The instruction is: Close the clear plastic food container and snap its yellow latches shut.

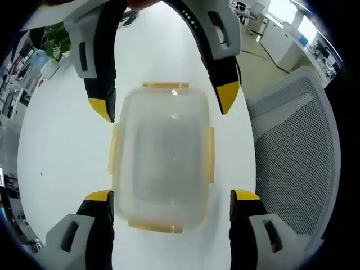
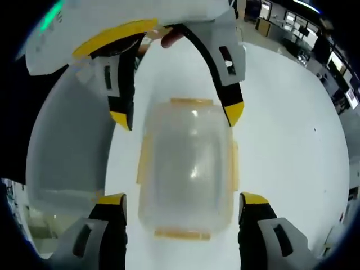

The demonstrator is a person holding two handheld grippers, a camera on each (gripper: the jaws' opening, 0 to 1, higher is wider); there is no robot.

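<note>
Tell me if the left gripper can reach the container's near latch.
Probably yes: the left gripper is open, its fingers straddle the container, and nothing covers the near latch.

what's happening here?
A person holds two tools over a clear plastic food container on a white table. The left tool and right tool are both open, one at each end of the container, touching nothing. The lid is on; the yellow latches lie along its sides, and whether they are snapped is unclear.
</note>
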